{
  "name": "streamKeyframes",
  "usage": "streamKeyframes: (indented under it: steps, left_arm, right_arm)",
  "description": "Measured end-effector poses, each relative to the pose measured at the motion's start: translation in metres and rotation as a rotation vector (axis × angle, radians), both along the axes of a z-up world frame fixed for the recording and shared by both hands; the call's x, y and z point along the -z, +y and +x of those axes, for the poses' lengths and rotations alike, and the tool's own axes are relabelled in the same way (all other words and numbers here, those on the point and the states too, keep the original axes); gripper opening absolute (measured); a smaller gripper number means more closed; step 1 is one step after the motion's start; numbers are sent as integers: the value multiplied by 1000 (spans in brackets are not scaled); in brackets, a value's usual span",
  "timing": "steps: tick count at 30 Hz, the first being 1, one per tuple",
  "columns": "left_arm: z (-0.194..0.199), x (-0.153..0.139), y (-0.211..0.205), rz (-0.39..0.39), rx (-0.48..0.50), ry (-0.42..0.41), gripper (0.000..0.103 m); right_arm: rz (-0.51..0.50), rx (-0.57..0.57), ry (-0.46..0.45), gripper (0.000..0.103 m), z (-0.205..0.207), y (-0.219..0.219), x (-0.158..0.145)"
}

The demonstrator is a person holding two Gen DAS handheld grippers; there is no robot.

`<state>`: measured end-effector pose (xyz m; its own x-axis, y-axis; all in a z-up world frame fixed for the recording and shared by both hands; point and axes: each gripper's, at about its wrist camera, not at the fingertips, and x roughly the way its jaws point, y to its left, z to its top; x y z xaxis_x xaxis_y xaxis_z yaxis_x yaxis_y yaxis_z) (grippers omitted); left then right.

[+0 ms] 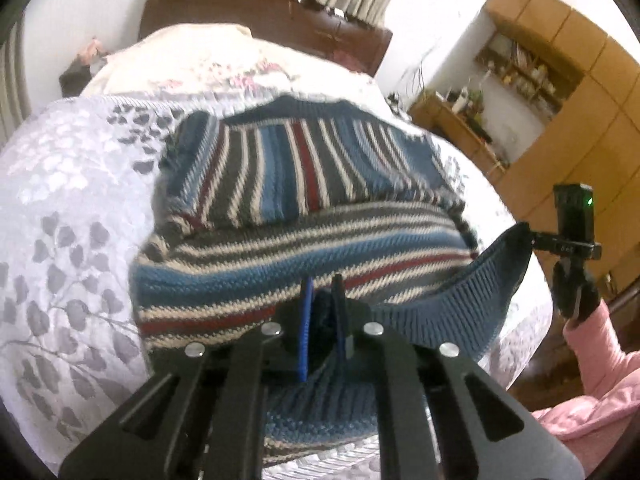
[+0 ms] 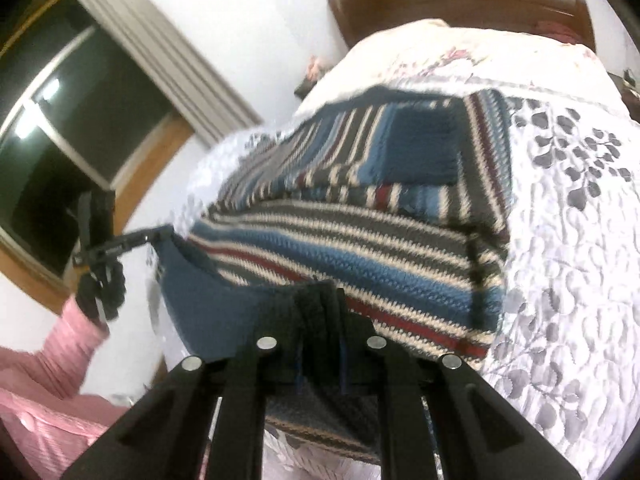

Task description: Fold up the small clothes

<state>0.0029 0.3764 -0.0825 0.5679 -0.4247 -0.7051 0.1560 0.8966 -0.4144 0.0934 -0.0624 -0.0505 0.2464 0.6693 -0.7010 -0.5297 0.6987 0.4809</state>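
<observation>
Striped knitwear fills both views: a small sweater [image 1: 304, 208] in blue, grey, cream and dark red lies on a bed [image 1: 68, 184] covered with a pale quilt printed with grey leaves. Its far part is already folded, so stripes there run away from the camera while the near stripes run across. In the right wrist view a solid blue knit panel [image 2: 420, 148] lies on top of the folded far part.

The near blue ribbed hem [image 1: 448, 304] is lifted off the quilt and sags in a curve between the two grippers. The left gripper [image 1: 322, 320] has its jaws close together with blue knit pinched between them, one blue pad [image 1: 306, 328] showing against the fabric. The right gripper [image 2: 320, 320] likewise has its jaws nearly together, clamped on the hem edge, with dark fabric bunched between them.

Each camera also catches the other gripper out at the side, gripping the far end of the raised hem, with a pink sleeve [image 1: 600, 344] behind it and a dark-gloved hand [image 2: 100, 288] on the handle.

A dark wooden headboard [image 1: 256, 12] stands at the far end of the bed. Wooden cupboards [image 1: 560, 92] with a cluttered shelf line the wall in the left view; a dark window [image 2: 72, 132] with a grey curtain [image 2: 160, 48] shows in the right view.
</observation>
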Motion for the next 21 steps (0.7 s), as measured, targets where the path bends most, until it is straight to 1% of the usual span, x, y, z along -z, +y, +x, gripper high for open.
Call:
streamKeyframes:
  steps: [6,8,13,21]
  left_arm:
    - [10,-23,7,-51,-56,-82,7]
    - [16,-30,8,-62,-72,-104,7]
    - [46,-37,14,-78,-102,-116,7]
    - [102,-47,31,-129,-148,-139,4]
  right_arm:
    - [53,55,-38,12,15,-13,-21]
    - [53,71,-48,12,21,-13,-25]
    - [63,102,-63,12,42,-13,-31]
    - [76,149,-120,10,95,-8,-60]
